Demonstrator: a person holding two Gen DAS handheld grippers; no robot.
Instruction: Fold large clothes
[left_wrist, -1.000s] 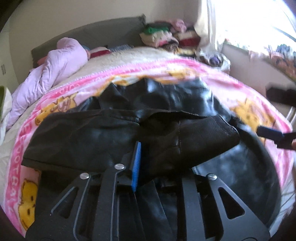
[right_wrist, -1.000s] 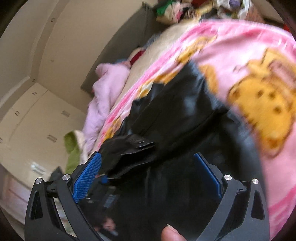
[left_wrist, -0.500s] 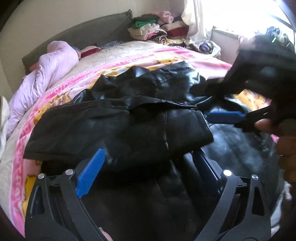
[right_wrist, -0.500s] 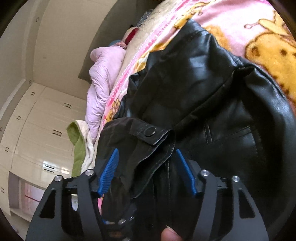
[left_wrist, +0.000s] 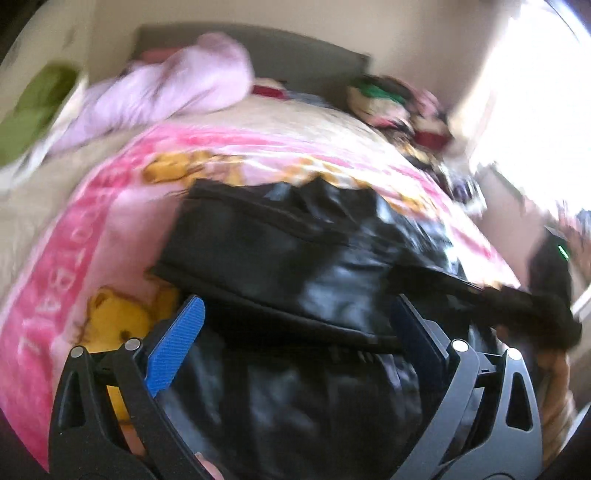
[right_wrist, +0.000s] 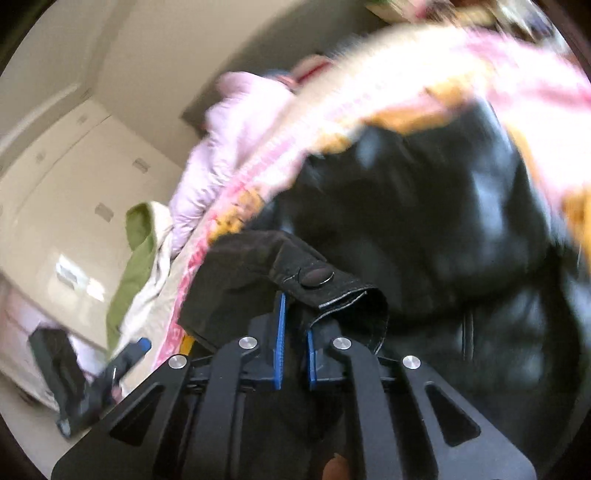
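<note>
Pinching the snap-buttoned cuff, the right gripper clenches a sleeve end of the black leather jacket, probably to carry it across the body for a fold. That jacket lies mid-blanket (pink, bear-printed) on the bed. Spread wide, the left gripper hovers released over it.

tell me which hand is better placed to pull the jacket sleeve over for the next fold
Right. Its tongs are shut on the snap-button cuff of the black jacket; the left tongs hang open, holding nothing.
</note>
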